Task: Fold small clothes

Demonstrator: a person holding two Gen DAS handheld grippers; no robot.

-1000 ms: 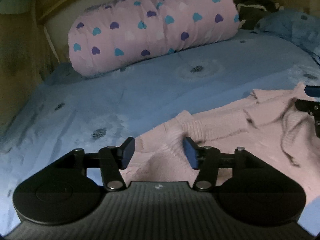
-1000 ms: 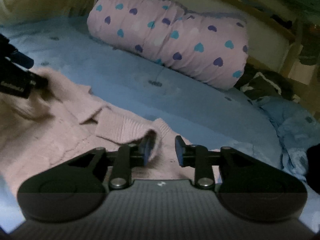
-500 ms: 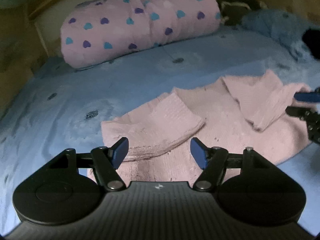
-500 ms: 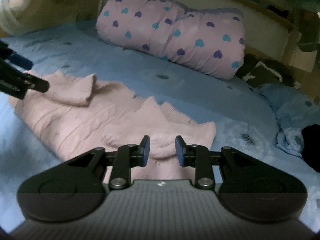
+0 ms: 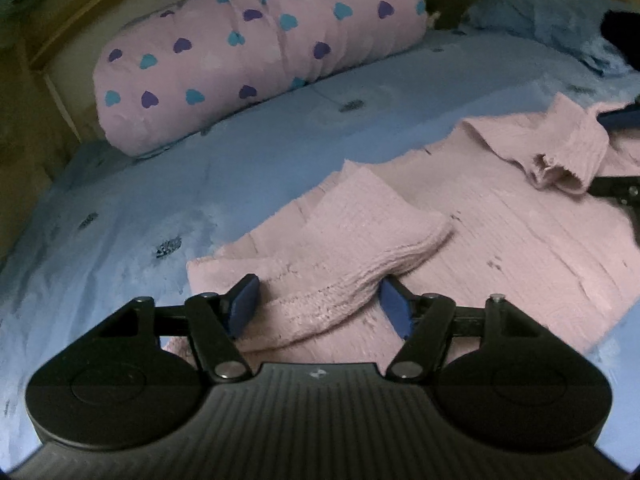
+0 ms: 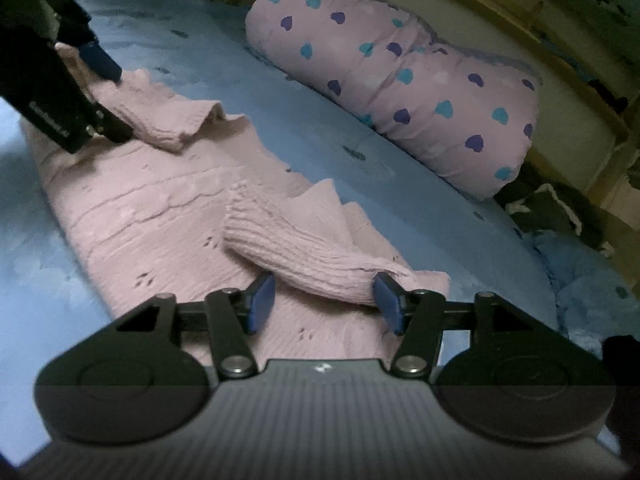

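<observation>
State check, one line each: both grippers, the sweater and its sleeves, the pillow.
left gripper: open, fingers either side of a sleeve
right gripper: open, fingers either side of the other sleeve
pink sweater: lying flat on the blue sheet
left sleeve: folded in over the body
right sleeve: folded in over the body
heart-print pillow: lying at the head of the bed
</observation>
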